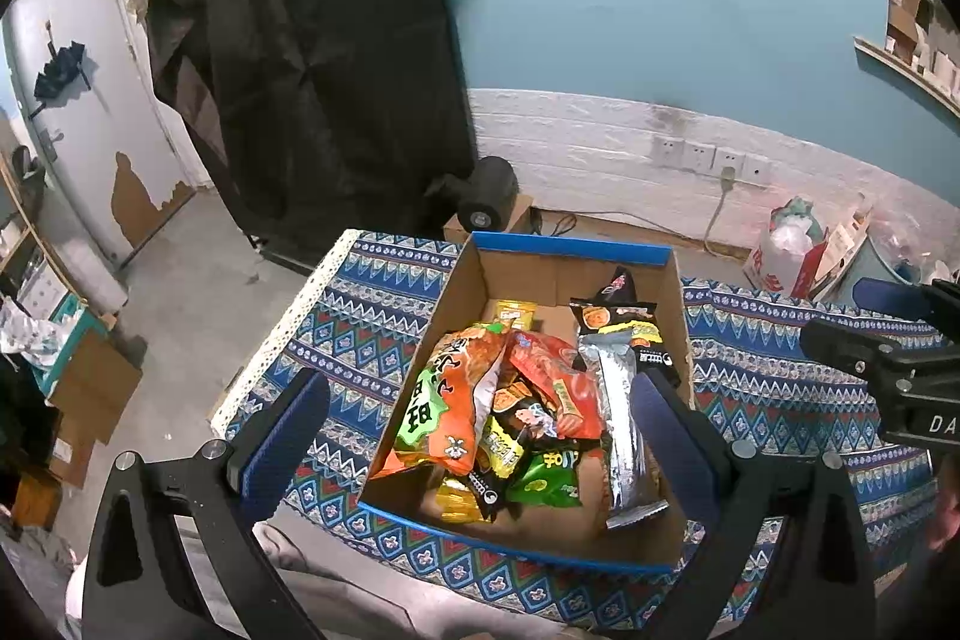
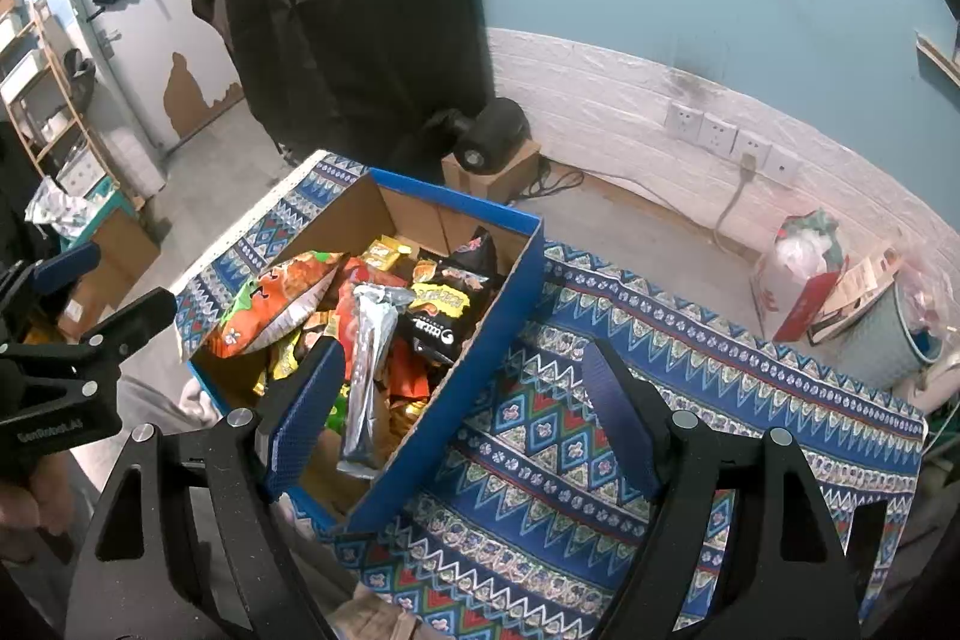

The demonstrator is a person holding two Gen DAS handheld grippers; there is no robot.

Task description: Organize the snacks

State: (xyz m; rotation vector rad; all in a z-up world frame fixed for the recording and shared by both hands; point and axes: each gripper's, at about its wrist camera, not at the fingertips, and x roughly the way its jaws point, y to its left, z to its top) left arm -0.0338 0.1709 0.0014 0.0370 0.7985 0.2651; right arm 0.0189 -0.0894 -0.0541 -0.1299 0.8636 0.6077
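Note:
A blue-edged cardboard box (image 1: pixel 570 250) sits on a patterned cloth and holds several snack packets: an orange bag (image 1: pixel 450 400), a silver packet (image 1: pixel 624 430), a black bag (image 1: pixel 624 322), a green packet (image 1: pixel 549 478). My left gripper (image 1: pixel 480 436) is open and empty, hovering above the box's near end. My right gripper (image 2: pixel 462 412) is open and empty, straddling the box's right wall (image 2: pixel 480 358), above it. The box also shows in the right wrist view with the orange bag (image 2: pixel 276 298), silver packet (image 2: pixel 366 376) and black bag (image 2: pixel 444 298).
The patterned cloth (image 2: pixel 660 340) covers the table to the right of the box. A black roll on a small cardboard box (image 1: pixel 489 202) stands on the floor behind. A bin with bags (image 2: pixel 864 316) stands at the right. A dark hanging cover (image 1: pixel 312 58) is behind left.

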